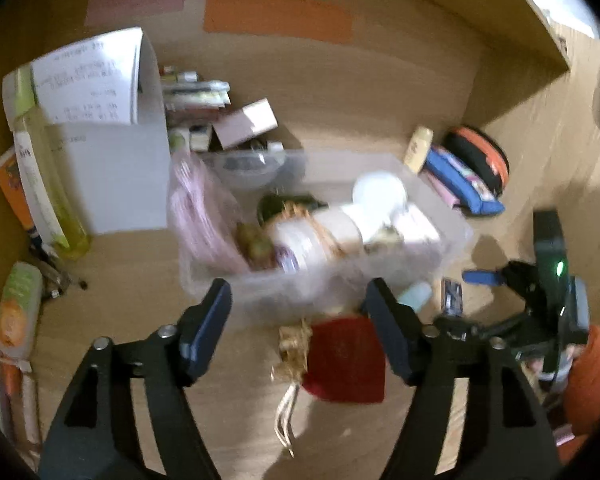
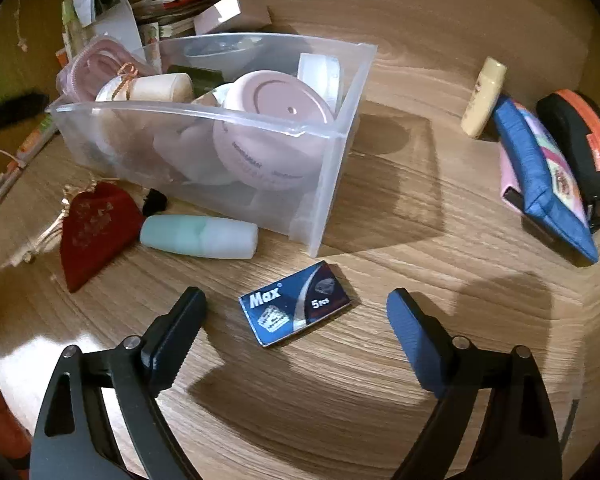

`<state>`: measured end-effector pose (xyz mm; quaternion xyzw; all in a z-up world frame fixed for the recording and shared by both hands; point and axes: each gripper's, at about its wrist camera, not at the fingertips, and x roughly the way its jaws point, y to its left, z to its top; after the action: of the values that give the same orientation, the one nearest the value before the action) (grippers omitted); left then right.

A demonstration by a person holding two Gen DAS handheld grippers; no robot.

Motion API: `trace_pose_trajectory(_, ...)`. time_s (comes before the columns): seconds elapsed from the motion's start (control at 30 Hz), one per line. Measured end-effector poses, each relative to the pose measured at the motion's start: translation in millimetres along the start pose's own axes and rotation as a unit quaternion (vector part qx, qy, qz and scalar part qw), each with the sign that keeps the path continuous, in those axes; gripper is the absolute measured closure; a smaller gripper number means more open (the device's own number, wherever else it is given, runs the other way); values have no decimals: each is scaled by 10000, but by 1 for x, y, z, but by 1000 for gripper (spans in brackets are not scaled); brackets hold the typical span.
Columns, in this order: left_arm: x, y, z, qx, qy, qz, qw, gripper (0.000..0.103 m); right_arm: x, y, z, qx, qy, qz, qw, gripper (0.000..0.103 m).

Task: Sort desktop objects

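Note:
A clear plastic bin (image 1: 440, 264) (image 2: 332, 160) holds a pink round case (image 2: 268, 120), a pink pouch (image 1: 200, 208) and several small items. A red drawstring pouch (image 1: 344, 360) (image 2: 96, 224) lies on the desk in front of it, between my left gripper's (image 1: 300, 320) open fingers, below them. A mint-and-white bottle (image 2: 198, 237) (image 1: 418, 295) lies beside the pouch. A small blue "Max" box (image 2: 296, 308) lies between my right gripper's (image 2: 296, 320) open fingers. My right gripper also shows at the right of the left wrist view (image 1: 484, 278).
A white paper holder (image 1: 116, 168) with books and boxes stands at the back left. A cream bottle (image 2: 482, 98), a blue pouch (image 2: 540, 176) and a black-and-orange case (image 2: 580, 148) lie at the right. A green-orange packet (image 1: 18, 312) lies at the left edge.

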<state>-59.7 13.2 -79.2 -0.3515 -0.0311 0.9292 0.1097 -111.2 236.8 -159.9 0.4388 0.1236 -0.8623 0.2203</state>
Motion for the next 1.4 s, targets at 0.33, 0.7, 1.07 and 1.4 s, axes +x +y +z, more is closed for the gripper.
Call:
trace_pose_trajectory(0.33, 50, -12, -32, -84, 1072, -225, 9939, 29, -3, 7, 0, -181, -77, 211, 9996, 33)
trace_pose_trajectory(0.7, 66, -52, -43, 675, 1149, 322, 9906, 10, -7, 18, -3, -343, -147, 324, 9988, 53)
trace_pose_trajectory(1.07, 63, -51, -39, 675, 960, 127, 9930, 56, -14, 27, -11, -288, -159, 363, 9988, 53)
trace_pose_trajectory(1.4, 50, -33, -38, 210, 800, -115, 9965, 73, -34, 26, -15, 93, -440, 563, 9974, 53)
